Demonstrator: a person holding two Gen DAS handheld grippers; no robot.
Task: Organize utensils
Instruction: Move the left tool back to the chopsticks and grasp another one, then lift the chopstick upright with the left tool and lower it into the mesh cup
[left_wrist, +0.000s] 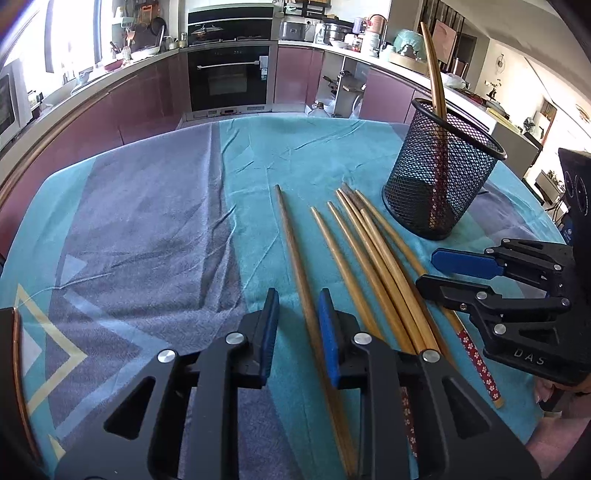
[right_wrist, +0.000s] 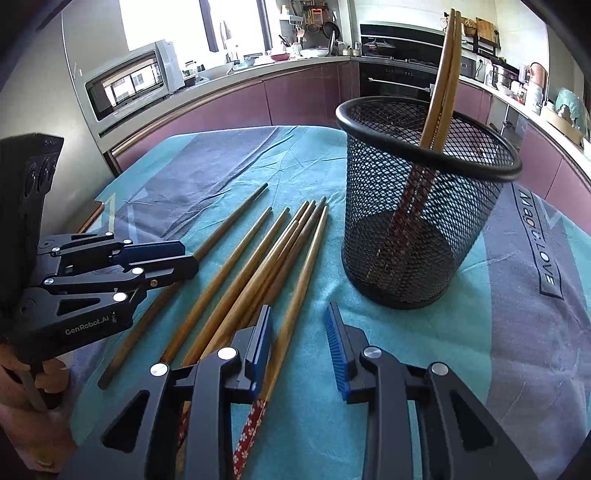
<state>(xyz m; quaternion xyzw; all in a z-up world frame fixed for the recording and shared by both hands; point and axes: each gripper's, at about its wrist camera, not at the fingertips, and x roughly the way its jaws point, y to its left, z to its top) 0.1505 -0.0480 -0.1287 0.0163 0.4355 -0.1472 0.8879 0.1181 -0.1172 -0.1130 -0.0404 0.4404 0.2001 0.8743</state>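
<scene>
While one dark wooden chopstick (left_wrist: 295, 258) lies apart from the rest on the cloth-covered bench (left_wrist: 147, 221), the left gripper (left_wrist: 298, 308) straddles it with its jaws narrowly parted, a blue ribbed pad on either side and a thin gap to the wood on each, so the pads do not appear to press on it. Just beside it, a loose fan of lighter bamboo chopsticks (left_wrist: 369, 258) spreads across the teal part of the cloth, their slim tapered tips pointing toward the holder and their thick ends, some wrapped in red paper with small white flowers, pointing back toward the grippers. The right gripper (right_wrist: 299, 314) hovers over the edge of that fan with its jaws partly open; the outermost chopstick passes under the left-hand pad, and whether the pad touches it I cannot tell, while nothing but cloth shows between the pads. Near the fan's tips a round black wire-mesh holder (right_wrist: 424, 206) stands upright, flaring slightly to a smooth rolled rim, with two chopsticks (right_wrist: 445, 74) leaning inside, red patterned ends down. The cloth is a wrinkled, towel-like fabric in teal and grey-purple blocks with pale yellow triangle outlines. A hand (right_wrist: 22, 387) grips the left gripper's handle.
</scene>
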